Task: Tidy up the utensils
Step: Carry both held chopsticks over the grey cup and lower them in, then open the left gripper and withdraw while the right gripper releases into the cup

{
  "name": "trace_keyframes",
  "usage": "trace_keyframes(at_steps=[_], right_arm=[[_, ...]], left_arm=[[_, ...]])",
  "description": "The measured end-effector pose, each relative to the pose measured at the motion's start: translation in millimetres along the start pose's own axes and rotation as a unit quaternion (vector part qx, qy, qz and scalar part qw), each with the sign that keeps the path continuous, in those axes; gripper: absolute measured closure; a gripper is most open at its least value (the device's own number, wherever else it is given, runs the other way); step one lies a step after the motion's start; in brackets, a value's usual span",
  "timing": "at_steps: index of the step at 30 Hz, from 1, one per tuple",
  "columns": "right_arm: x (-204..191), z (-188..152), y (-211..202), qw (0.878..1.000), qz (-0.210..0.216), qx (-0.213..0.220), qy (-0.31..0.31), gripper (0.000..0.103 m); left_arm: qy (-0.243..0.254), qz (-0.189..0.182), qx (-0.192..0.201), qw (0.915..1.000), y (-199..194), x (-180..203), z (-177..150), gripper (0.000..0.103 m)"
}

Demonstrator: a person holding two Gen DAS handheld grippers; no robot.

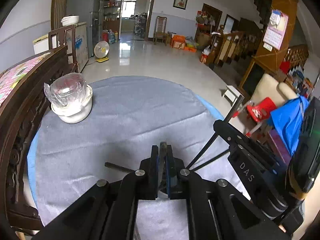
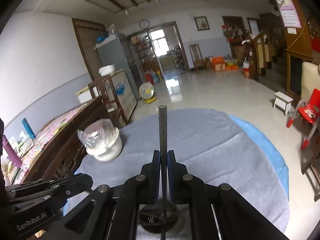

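Note:
In the left wrist view my left gripper (image 1: 163, 150) is shut on the flat metal handle of a utensil (image 1: 163, 156), held low over the grey cloth. A dark rod-like handle (image 1: 118, 167) pokes out to its left. My right gripper (image 1: 250, 150) shows at the right with dark chopsticks (image 1: 234, 110) sticking out of it. In the right wrist view my right gripper (image 2: 164, 156) is shut on a dark straight handle (image 2: 162, 128) that points up and away; a dark round utensil head (image 2: 158, 216) lies below the jaws. My left gripper (image 2: 50, 190) shows at lower left.
A round table under a grey cloth (image 1: 124, 120) with a blue underlayer. A white pot covered in plastic film (image 1: 70, 100) stands at the far left of the table; it also shows in the right wrist view (image 2: 104, 142). A dark wooden bench (image 1: 26, 104) borders the left. A red chair (image 2: 308, 108) stands to the right.

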State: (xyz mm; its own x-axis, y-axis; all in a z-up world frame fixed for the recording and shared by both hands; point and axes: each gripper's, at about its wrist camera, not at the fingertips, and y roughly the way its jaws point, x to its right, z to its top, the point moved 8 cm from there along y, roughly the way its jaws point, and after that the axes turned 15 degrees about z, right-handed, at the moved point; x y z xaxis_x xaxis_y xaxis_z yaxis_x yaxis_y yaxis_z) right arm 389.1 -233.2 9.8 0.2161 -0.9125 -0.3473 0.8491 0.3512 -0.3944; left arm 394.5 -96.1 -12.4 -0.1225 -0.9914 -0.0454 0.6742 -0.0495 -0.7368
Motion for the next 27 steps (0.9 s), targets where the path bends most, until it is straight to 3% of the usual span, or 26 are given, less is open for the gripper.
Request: trace_keyframes(at_steps=[4,8,10,13,15,18,22,27], right_arm=[[4.6,-12.7,1.8,0.999,0.016,-0.026,0.029,0.092],[9.0,-23.7,-4.0,0.997,0.034,-0.041,0.059,0.092],[9.0,-26.3,-8.0,0.996,0.036,-0.041,0.064,0.092],[9.8,-25.3,-22.5,0.997,0.037,-0.03,0.067,0.092],[9.9,-20.9,-32.8,0.997,0.04,-0.015,0.071,0.092],[13.5,-12.2,-54.2,0.996,0.044,0.014,0.08,0.092],[18.0,-1.5,-86.4,0.993,0.053,0.056,0.092,0.092],[23.0,5.6,-121.6,0.988,0.059,0.105,0.101,0.091]], left_arm=[[0.015,0.001,0.012,0.9998,-14.7,-2.0,-5.4,0.095],[0.023,0.006,0.032,0.9992,-34.3,-11.4,-12.0,0.072],[0.028,0.013,0.047,0.9984,-45.6,-20.2,-14.2,0.068],[0.031,0.026,0.067,0.997,-61.2,-35.3,-21.3,0.065],[0.032,0.037,0.078,0.9957,-68.8,-45.8,-26.3,0.055],[0.039,0.054,0.088,0.9939,-77.5,-64.6,-42.7,0.053],[0.035,0.062,0.066,0.9953,-72.4,-85.3,-68.0,0.053],[0.017,0.073,0.01,0.9971,-48.8,-113.2,-110.0,0.053]])
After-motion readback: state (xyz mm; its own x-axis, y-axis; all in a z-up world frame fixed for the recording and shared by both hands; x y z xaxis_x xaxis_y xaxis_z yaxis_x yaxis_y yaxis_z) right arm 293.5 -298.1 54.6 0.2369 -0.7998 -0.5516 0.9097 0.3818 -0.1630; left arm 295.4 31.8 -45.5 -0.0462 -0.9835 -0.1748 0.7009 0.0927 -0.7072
